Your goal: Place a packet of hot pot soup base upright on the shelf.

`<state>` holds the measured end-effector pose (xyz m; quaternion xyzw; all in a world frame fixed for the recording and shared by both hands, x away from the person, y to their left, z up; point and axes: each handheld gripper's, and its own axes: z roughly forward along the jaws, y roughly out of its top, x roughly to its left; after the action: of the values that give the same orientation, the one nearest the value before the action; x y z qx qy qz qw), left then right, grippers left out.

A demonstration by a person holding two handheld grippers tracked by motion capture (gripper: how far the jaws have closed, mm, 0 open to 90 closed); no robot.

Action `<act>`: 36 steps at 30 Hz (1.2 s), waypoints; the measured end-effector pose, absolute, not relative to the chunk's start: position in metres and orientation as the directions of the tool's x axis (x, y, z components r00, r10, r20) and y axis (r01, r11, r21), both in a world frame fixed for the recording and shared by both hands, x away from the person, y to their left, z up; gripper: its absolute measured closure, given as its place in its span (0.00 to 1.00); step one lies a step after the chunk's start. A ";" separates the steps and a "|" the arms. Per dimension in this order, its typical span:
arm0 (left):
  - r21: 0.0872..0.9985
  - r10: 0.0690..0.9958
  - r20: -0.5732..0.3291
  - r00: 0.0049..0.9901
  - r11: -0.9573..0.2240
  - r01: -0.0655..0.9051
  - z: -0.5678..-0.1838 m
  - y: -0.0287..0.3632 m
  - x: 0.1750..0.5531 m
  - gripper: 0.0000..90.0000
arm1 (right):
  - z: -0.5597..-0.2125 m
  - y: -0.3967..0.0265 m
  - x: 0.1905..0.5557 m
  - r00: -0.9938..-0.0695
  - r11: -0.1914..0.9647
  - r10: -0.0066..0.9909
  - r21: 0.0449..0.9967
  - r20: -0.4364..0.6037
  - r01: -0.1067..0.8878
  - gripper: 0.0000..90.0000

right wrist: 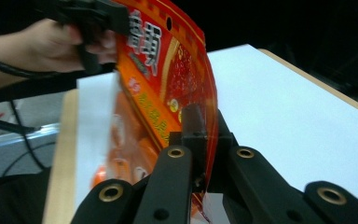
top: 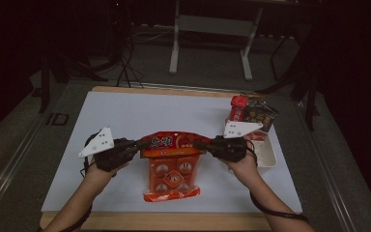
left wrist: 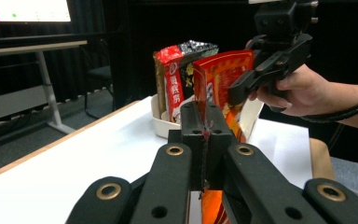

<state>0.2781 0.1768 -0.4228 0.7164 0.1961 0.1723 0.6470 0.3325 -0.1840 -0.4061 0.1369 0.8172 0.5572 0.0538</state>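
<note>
An orange-red snack bag (top: 171, 166) is held up over the near middle of the white tabletop (top: 140, 113), gripped at its two top corners. Its red header band runs between the two claws, and the clear-windowed lower part with its orange packets hangs down toward the person's side. The lower hem looks to lie on or just above the tabletop; which one cannot be told.

The left claw (top: 137, 143) is clamped on the bag's left top corner; in the left gripper view its jaws stand pressed together with the bag's thin edge (left wrist: 208, 128) caught between them. The right claw (top: 200, 143) is clamped on the right top corner; in the right gripper view the film (right wrist: 168, 88) passes between its jaws, which have closed onto it. Each claw sits in one of the person's hands, forearms coming in from the near edge.

Farther off, at the right rear of the tabletop, a white tray (top: 268, 152) holds several upright snack packets (top: 251, 113), red and dark ones, well apart from the held bag.
</note>
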 end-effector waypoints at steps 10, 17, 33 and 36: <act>0.998 0.495 0.002 0.869 -0.061 0.033 -0.408 0.177 0.282 1.00 | -0.385 -0.189 0.321 -0.971 0.317 0.234 0.939 0.054 0.129 1.00; 0.999 0.481 -0.001 0.877 -0.032 0.018 -0.402 0.173 0.290 1.00 | -0.369 -0.193 0.319 -0.966 0.317 0.258 0.944 0.006 0.091 1.00; 0.993 0.579 -0.047 0.814 -0.064 0.104 -0.394 0.165 0.285 0.31 | -0.330 -0.221 0.321 -0.942 0.255 0.336 0.964 -0.017 0.074 1.00; 0.988 0.597 -0.034 0.802 -0.101 0.117 -0.399 0.163 0.282 0.17 | -0.322 -0.229 0.321 -0.936 0.238 0.351 0.968 -0.012 0.077 1.00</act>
<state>0.2815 0.1629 -0.3992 0.7165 0.2491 0.1926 0.6225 0.3215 -0.2292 -0.3218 0.1374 0.7784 0.6019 0.1140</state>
